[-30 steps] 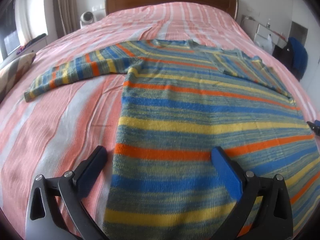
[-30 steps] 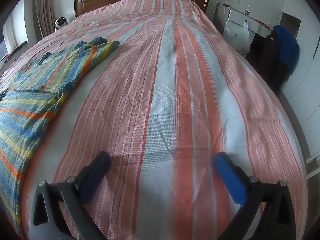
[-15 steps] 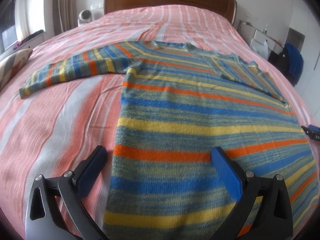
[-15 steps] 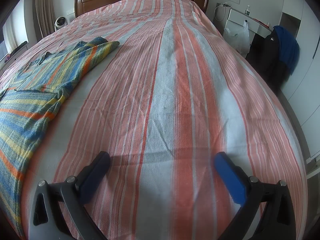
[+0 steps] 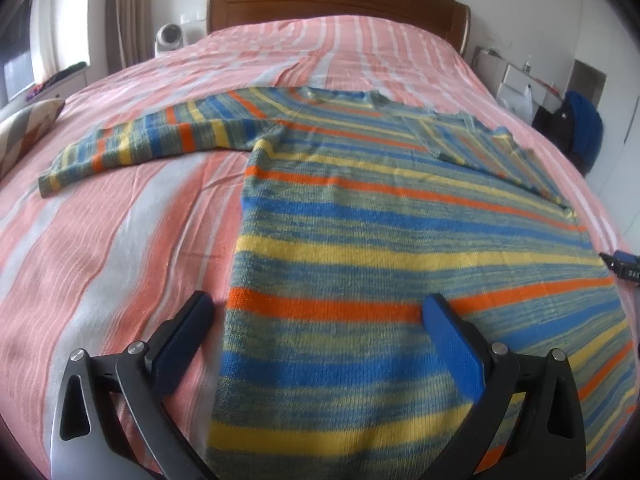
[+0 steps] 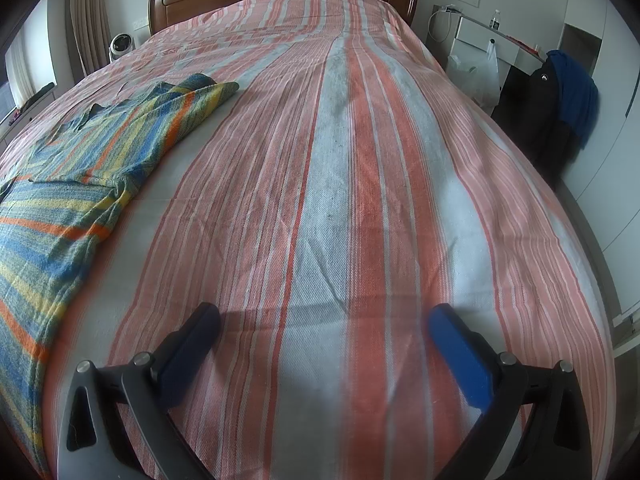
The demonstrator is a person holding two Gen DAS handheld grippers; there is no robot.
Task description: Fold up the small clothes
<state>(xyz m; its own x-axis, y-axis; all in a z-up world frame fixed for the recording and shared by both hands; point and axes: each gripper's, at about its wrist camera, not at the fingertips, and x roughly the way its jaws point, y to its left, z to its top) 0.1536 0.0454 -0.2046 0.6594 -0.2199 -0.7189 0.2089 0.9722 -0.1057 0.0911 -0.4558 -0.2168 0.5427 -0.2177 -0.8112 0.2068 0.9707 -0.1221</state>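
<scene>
striped in blue, yellow, orange and grey-green, the knit sweater (image 5: 400, 240) lies flat on the bed (image 5: 120, 220) in the left wrist view, its hem nearest the camera and its neck towards the far wooden headboard (image 5: 336, 0). one sleeve (image 5: 152, 140) stretches out to the left across the pink and white striped cover; the other sleeve (image 5: 492, 148) is folded in over the chest on the right. the left tool (image 5: 320, 312) hovers low over the near left edge of the sweater with its blue fingers (image 5: 452, 344) wide apart, one over the bare cover and one over the knit, gripping nothing. a small dark object (image 5: 624, 266) shows at the far right edge, too cut off to identify.

in the right wrist view, the right tool (image 6: 324, 320) is also spread wide, empty, above bare striped cover. the sweater (image 6: 80, 184) lies well to its left, running off the left edge. a blue garment (image 6: 576, 92) hangs beside the bed at the far right, near a white plastic bag (image 6: 480, 76).
</scene>
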